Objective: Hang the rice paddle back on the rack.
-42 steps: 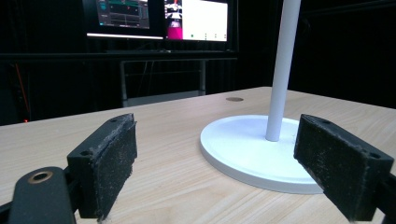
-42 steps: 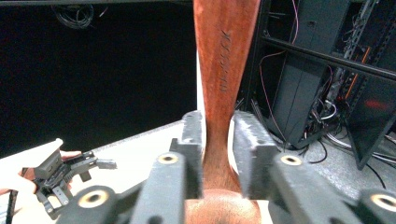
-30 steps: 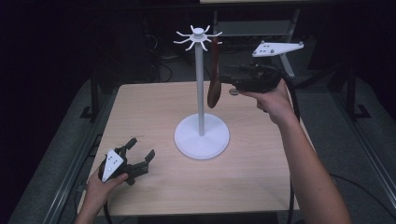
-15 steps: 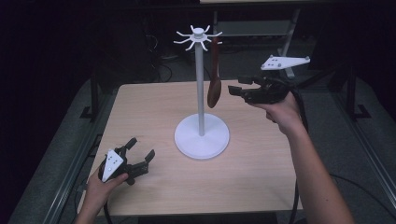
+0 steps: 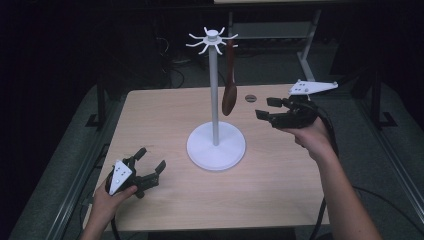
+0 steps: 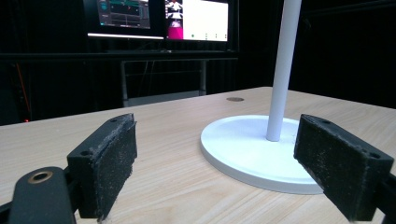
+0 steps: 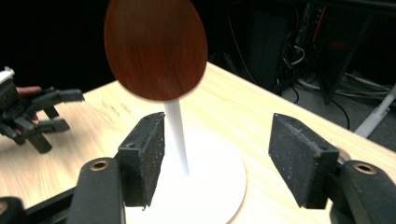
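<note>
1. The wooden spoon [image 5: 229, 90] hung from the white stand [image 5: 215, 145].
2. The right gripper [image 5: 266, 108], jaws just opened and empty, should withdraw level, avoiding the bowl.
3. The left gripper [image 5: 150, 162] rested spread.

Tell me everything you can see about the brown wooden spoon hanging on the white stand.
The dark reddish-brown wooden spoon has a slim handle and an oval, smooth bowl with visible grain. It hangs upright, bowl down, from one prong of the white hook stand, just right of the pole and clear of the round base and the light wooden table. Only the prong touches it; the right tool stands open nearby, apart from it.
</note>
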Available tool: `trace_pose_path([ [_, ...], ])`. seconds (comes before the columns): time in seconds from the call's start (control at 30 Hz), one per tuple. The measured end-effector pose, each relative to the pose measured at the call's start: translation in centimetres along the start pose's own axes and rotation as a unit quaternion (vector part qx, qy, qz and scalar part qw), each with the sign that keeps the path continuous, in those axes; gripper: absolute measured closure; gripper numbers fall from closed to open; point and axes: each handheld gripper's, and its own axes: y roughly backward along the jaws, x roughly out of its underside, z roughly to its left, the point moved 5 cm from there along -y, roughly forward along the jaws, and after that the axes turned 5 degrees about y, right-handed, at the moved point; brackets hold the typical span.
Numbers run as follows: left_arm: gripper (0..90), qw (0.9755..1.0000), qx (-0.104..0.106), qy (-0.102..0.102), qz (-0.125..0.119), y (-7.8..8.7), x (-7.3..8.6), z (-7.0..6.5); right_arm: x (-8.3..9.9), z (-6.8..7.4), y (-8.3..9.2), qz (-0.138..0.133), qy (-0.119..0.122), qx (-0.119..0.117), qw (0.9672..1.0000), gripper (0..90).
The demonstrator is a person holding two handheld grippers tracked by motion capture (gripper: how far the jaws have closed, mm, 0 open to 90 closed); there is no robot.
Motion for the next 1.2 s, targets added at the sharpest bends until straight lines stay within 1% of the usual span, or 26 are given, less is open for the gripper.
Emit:
trace_pose_path([
  [0.1,12.7,1.0,0.0,0.003,0.0,0.0,0.0,0.0,1.2,0.0,0.2,0.007,-0.003,0.003,1.0,33.6],
  [0.13,12.7,1.0,0.0,0.003,0.0,0.0,0.0,0.0,1.2,0.0,0.2,0.007,-0.003,0.003,1.0,33.6],
  [0.17,12.7,1.0,0.0,0.004,0.0,0.0,0.0,0.0,2.1,-0.1,0.3,0.011,-0.004,0.005,0.9999,33.2],
  [0.23,12.7,1.0,0.0,-0.001,0.0,0.0,0.0,0.0,2.9,-0.2,0.4,0.016,-0.008,0.006,0.9998,32.5],
  [0.37,12.7,1.0,0.0,-0.001,0.001,0.0,0.0,0.0,4.5,-0.2,0.4,0.026,-0.01,0.01,0.9996,31.0],
  [0.43,12.7,1.0,0.0,0.003,0.001,0.0,0.0,0.0,5.2,-0.2,0.5,0.029,-0.011,0.013,0.9994,30.2],
  [0.5,12.7,1.0,0.0,0.001,0.002,0.0,0.0,0.0,5.8,-0.2,0.6,0.031,-0.012,0.017,0.9993,29.9],
  [0.57,12.7,1.0,0.0,-0.002,0.002,0.0,0.0,0.0,6.5,-0.2,0.7,0.034,-0.014,0.018,0.9992,29.6],
  [0.67,12.7,1.0,0.0,-0.002,0.002,0.0,0.0,0.0,7.5,-0.2,0.8,0.041,-0.017,0.022,0.9988,29.0],
  [0.7,12.7,1.0,0.0,0.002,0.001,0.0,0.0,0.0,7.9,-0.2,0.9,0.043,-0.018,0.023,0.9987,28.8],
  [0.83,12.7,1.0,0.0,0.001,0.002,0.0,0.0,0.0,9.4,-0.1,1.0,0.047,-0.022,0.024,0.9983,27.4],
  [0.87,12.7,1.0,0.0,0.001,0.002,0.0,0.0,0.0,9.4,-0.1,1.0,0.047,-0.022,0.024,0.9983,27.4],
  [0.9,12.7,1.0,0.0,0.001,0.002,0.0,0.0,0.0,10.2,-0.1,1.1,0.049,-0.027,0.025,0.9981,26.4],
  [1.03,12.7,1.0,0.0,0.001,0.002,0.0,0.0,0.0,11.7,-0.1,1.1,0.054,-0.033,0.029,0.9976,24.0],
  [1.1,12.7,1.0,-0.001,0.004,0.002,0.0,0.0,0.0,12.4,-0.1,1.1,0.054,-0.036,0.032,0.9974,22.4],
  [1.2,12.7,1.0,0.0,0.002,0.002,0.0,0.0,0.0,13.3,-0.1,1.2,0.059,-0.041,0.038,0.9967,19.4],
])
